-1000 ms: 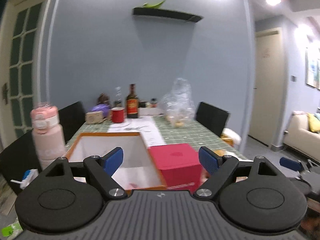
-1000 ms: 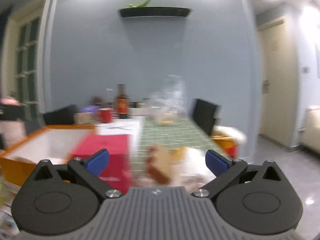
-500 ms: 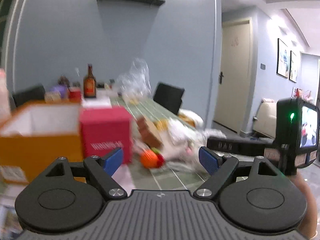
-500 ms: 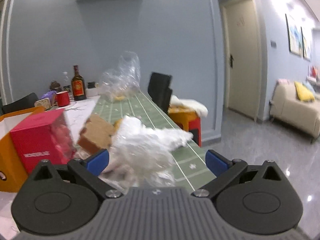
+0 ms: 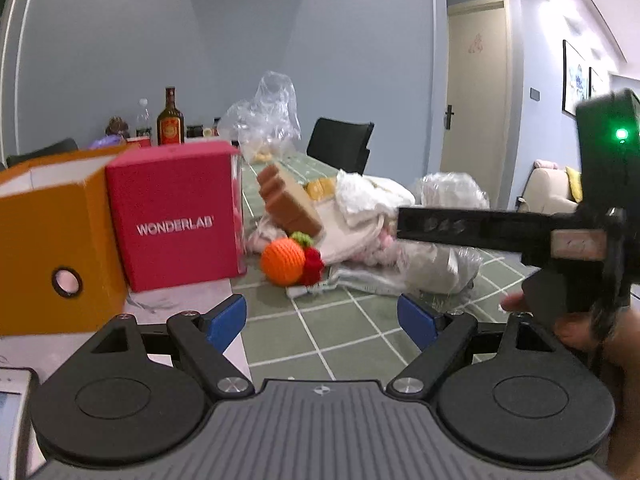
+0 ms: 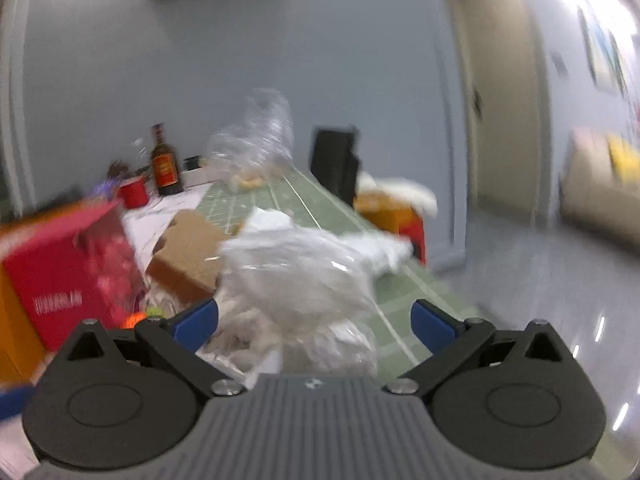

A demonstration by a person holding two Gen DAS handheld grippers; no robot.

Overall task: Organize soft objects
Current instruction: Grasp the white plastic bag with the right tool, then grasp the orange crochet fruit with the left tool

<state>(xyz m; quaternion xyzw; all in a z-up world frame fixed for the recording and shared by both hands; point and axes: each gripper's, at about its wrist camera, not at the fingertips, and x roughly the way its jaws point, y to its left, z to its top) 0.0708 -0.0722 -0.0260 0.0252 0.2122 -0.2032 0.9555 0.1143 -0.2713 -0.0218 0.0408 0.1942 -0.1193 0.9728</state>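
Note:
A heap of soft things lies on the green checked table [image 5: 352, 332]: a crocheted orange fruit [image 5: 283, 261] with a red piece beside it, a brown bread-shaped plush [image 5: 289, 199], white cloth [image 5: 360, 208] and a clear-wrapped bundle [image 5: 440, 264]. My left gripper [image 5: 322, 320] is open and empty, short of the orange fruit. My right gripper [image 6: 314, 322] is open, its jaws either side of the wrapped bundle [image 6: 296, 280], not closed on it. The right gripper's body shows at the right of the left wrist view [image 5: 520, 232]. The right wrist view is blurred.
An open orange box [image 5: 52, 240] stands at the left with a red WONDERLAB box [image 5: 176, 216] beside it. A bottle [image 5: 170, 124], a red cup [image 6: 134, 194] and a clear plastic bag [image 5: 268, 120] stand farther back. A black chair [image 5: 340, 148] is at the table's right side.
Both grippers have swung right from the orange box toward the soft heap and dropped lower. The right gripper has come in over the wrapped bundle. Both stay open.

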